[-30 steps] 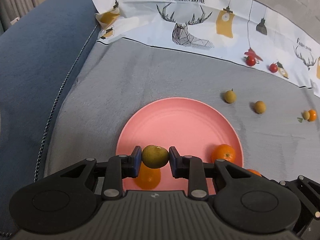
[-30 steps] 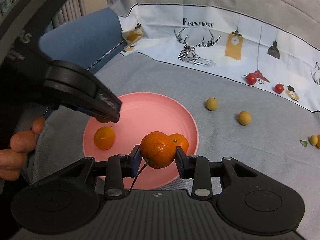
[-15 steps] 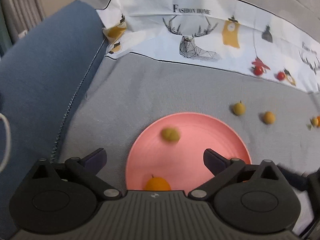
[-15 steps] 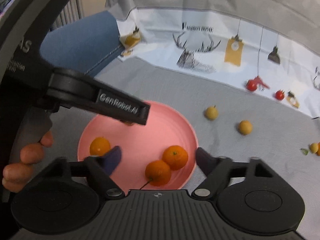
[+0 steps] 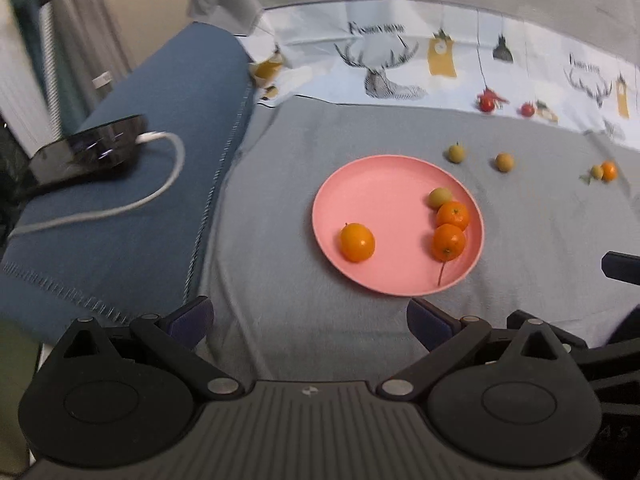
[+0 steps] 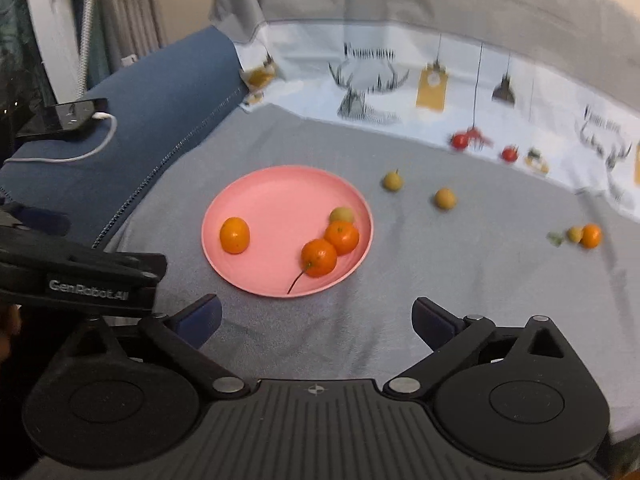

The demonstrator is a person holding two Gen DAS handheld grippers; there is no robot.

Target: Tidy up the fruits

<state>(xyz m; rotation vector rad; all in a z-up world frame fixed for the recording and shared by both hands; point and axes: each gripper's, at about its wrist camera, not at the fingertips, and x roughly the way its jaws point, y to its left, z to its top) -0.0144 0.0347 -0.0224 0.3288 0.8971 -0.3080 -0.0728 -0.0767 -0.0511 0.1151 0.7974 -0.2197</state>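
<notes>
Both tools gape empty, the right tool (image 6: pixel 316 320) still opening (the left tool (image 5: pixel 310 322) too), nearer the loose fruits (image 6: pixel 445 199) beyond the pink plate (image 6: pixel 276 184), toward the blanket's far right edge.

Both fruits released — green fruit (image 5: pixel 440 197) and stemmed orange (image 5: pixel 449 242) now on the pink plate (image 5: pixel 384 184) — hand-held grippers empty.

In the right wrist view the printed lettering (image 6: pixel 369 53) on the white cloth is smeared by motion blur and cannot be read. The person's hand (image 6: pixel 6 334) is cut off by the left edge, only a dim sliver showing. The green scrap (image 6: pixel 555 238) beside the far fruits is too small to identify. In the left wrist view the right gripper (image 5: pixel 620 266) is cut off by the right edge.
</notes>
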